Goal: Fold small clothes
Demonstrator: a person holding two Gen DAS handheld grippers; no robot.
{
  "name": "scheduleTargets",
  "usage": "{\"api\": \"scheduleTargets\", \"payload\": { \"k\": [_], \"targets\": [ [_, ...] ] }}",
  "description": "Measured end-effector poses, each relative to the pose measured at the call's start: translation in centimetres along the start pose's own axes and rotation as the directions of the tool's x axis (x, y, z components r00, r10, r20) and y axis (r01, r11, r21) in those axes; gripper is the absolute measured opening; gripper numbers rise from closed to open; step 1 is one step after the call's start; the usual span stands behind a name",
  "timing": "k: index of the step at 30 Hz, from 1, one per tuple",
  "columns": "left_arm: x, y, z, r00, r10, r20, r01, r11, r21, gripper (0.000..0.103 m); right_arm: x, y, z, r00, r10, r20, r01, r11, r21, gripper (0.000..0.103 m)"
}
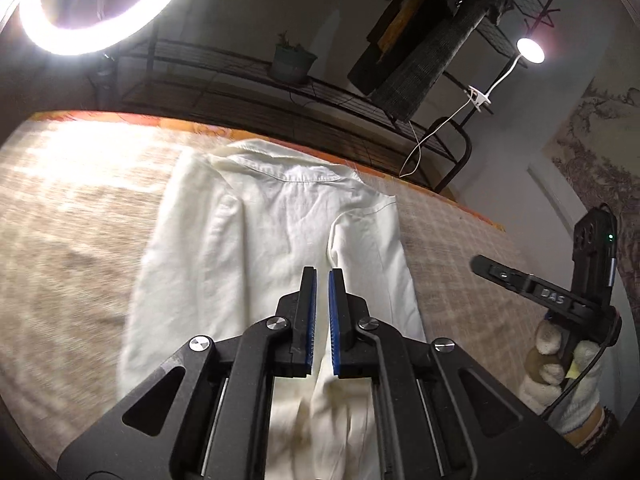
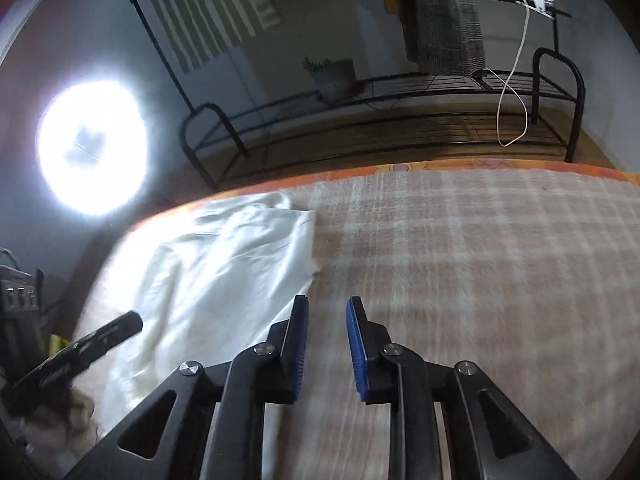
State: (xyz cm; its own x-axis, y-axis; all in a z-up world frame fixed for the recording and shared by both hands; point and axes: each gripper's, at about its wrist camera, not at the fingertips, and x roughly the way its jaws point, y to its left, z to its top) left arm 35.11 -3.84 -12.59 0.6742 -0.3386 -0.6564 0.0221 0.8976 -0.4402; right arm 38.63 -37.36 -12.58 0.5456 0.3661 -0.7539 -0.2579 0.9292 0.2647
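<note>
Two empty tools over a half-folded shirt (image 1: 276, 240)
Left tool (image 1: 322, 276) narrow, right tool (image 2: 327, 304) wider; grabbing one layer risked undoing folded sleeves.

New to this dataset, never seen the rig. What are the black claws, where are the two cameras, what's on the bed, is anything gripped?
No robot: a person holds a two-finger gripper in each hand, with a fisheye camera on each looking along its fingers. The left view shows the left gripper above a white shirt, jaws slightly apart and holding nothing; the gloved right hand appears at its edge. The right view shows the right gripper, open and empty, over the plaid blanket beside the shirt. The shirt lies collar away, sleeves folded in. A ring light glares behind.
</note>
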Motion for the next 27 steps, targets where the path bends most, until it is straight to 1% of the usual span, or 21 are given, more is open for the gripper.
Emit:
{"api": "scheduleTargets", "payload": {
  "k": [2,6,7,10,14,17,20,22,23,25,27],
  "targets": [
    [-2.7,0.1,-0.7,1.000,0.005,-0.005,-0.005,1.000,0.020,0.003,-3.2,0.5,-1.3,1.000,0.025,0.008,-0.025,1.000,0.009,0.021],
    [-8.5,0.1,-2.7,1.000,0.027,0.006,-0.027,0.996,0.080,0.003,-8.8,2.5,-4.4,0.998,0.055,0.017,-0.055,0.998,-0.017,0.022],
    [-9.6,0.1,-3.3,0.999,0.032,0.009,-0.032,0.996,0.089,0.003,-10.0,3.2,-5.2,0.998,0.066,0.017,-0.066,0.998,-0.022,0.023],
    [-13.0,0.3,-6.1,0.999,0.034,-0.016,-0.032,0.993,0.112,0.003,-14.6,5.6,-8.5,0.995,0.094,0.015,-0.094,0.995,-0.040,0.024],
    [-15.6,0.7,-10.8,0.996,0.058,-0.065,-0.047,0.986,0.160,0.004,-18.1,8.5,-12.5,0.993,0.118,-0.006,-0.119,0.991,-0.065,0.024],
    [-16.7,1.3,-14.9,0.991,0.059,-0.120,-0.039,0.985,0.166,0.004,-19.0,10.7,-16.6,0.993,0.101,-0.056,-0.107,0.988,-0.113,0.024],
    [-17.0,1.6,-19.2,0.981,0.074,-0.180,-0.038,0.980,0.194,0.004,-18.5,12.3,-21.0,0.988,0.090,-0.125,-0.109,0.982,-0.154,0.024],
    [-16.8,1.9,-21.7,0.971,0.094,-0.220,-0.047,0.977,0.208,0.003,-17.6,13.4,-24.0,0.982,0.082,-0.171,-0.112,0.979,-0.171,0.024],
    [-16.7,2.1,-22.9,0.965,0.101,-0.243,-0.050,0.977,0.209,0.003,-17.1,13.7,-24.9,0.980,0.077,-0.185,-0.110,0.978,-0.176,0.024],
    [-16.6,2.4,-25.0,0.955,0.116,-0.273,-0.057,0.975,0.215,0.003,-15.8,14.3,-27.1,0.978,0.034,-0.204,-0.077,0.975,-0.210,0.024],
    [-16.7,2.7,-26.8,0.949,0.118,-0.291,-0.056,0.976,0.212,0.003,-14.7,14.3,-28.8,0.974,0.018,-0.228,-0.069,0.974,-0.216,0.024]
  ]
}}
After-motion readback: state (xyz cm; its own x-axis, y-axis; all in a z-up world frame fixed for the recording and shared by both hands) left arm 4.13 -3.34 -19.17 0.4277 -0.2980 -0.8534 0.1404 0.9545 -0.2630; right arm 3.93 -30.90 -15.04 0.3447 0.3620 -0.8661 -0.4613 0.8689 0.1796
